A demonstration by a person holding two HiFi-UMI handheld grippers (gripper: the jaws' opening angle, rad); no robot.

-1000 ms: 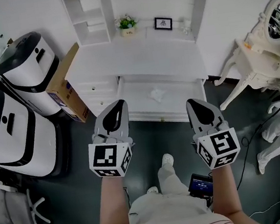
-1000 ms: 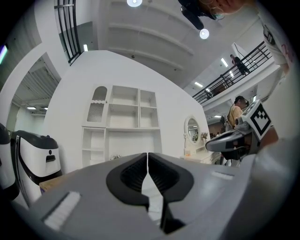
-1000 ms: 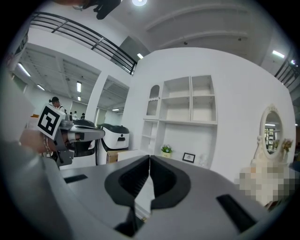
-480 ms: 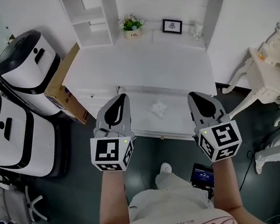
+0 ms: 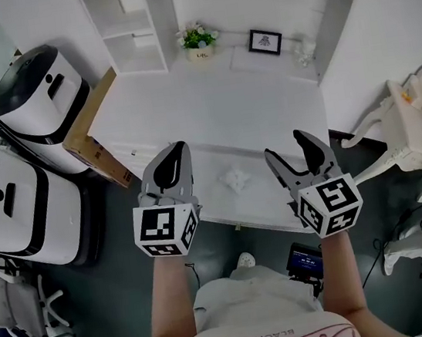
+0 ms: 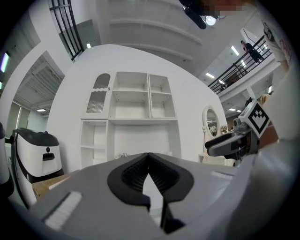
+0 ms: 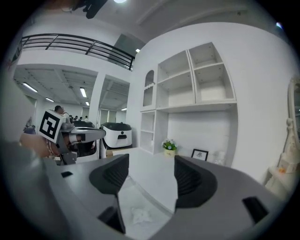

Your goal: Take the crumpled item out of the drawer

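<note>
The crumpled item (image 5: 236, 180) is lying in the open drawer (image 5: 259, 198), roughly mid-way along it and resting on the drawer floor. It is a small white wad, creased and puckered like soft paper or thin cloth, with an irregular, lumpy outline; it is barely standing out against the smooth white floor around it. In the right gripper view the wad (image 7: 140, 215) is showing low down in the gap between the jaws, well below them and untouched.

The right gripper (image 5: 284, 144) is hovering over the right part of the drawer. Its jaws have just been opening and are now standing wide apart, with nothing held between them. Its pads (image 7: 112, 176) are black and ribbed, set in smooth grey shells.

The left gripper (image 5: 179, 149) is hanging over the drawer's left end with its jaws closed tip to tip and holding nothing – its ribbed black pads (image 6: 133, 176) are meeting at the front.

The desk (image 5: 210, 109) is showing a flat, matt white top. Behind it, boxy white shelves (image 5: 129, 27) are rising, with a small potted plant (image 5: 198, 41) and a dark-framed picture (image 5: 264, 42) standing at the back of the desk.
</note>
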